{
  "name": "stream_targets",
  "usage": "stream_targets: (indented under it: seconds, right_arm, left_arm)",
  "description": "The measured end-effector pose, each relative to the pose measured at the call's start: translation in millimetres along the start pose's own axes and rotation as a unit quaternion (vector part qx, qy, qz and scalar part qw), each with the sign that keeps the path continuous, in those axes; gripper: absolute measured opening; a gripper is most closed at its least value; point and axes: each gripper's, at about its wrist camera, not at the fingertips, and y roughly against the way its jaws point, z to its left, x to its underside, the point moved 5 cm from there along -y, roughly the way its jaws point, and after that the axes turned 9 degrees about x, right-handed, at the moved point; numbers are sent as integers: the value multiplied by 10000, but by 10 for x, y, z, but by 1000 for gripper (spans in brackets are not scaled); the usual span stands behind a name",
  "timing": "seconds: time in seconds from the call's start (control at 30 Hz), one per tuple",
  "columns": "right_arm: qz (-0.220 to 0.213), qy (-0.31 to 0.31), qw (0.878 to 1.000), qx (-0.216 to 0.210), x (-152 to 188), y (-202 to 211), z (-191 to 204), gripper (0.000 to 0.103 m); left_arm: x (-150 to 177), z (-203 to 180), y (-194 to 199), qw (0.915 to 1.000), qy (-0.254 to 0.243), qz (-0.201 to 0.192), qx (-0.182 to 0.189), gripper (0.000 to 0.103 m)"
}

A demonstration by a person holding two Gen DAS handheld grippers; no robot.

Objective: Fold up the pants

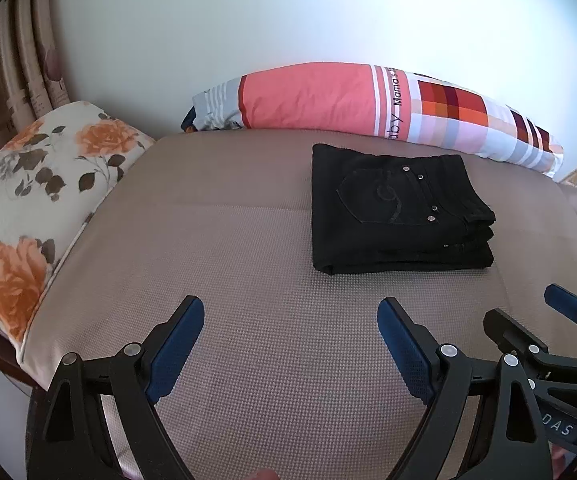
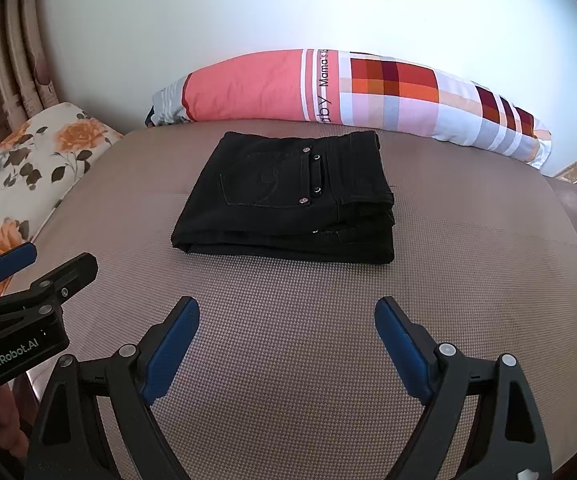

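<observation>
1. The black denim pants [image 2: 288, 196], already folded into a thick rectangular stack, lie on the taupe woven bed cover [image 2: 468, 300], just short of the long pink-and-checked pillow [image 2: 328, 88].
2. From the right gripper [image 2: 286, 344] the stack sits at 12 o'clock, apart from it; from the left gripper [image 1: 290, 344], at 1 o'clock.
3. The stack's long axis runs 9-to-3; the right gripper looks nearer.
4. Both grippers stand wide and empty.
5. Folding looks finished.
</observation>
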Motion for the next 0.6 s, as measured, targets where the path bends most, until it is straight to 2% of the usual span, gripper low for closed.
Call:
stream_targets:
  seconds: [0.6]
  right_arm:
    - [123, -18, 9999, -3, 62, -58, 18, 88]
  left_arm:
    - [61, -22, -35, 10000, -34, 28, -73, 88]
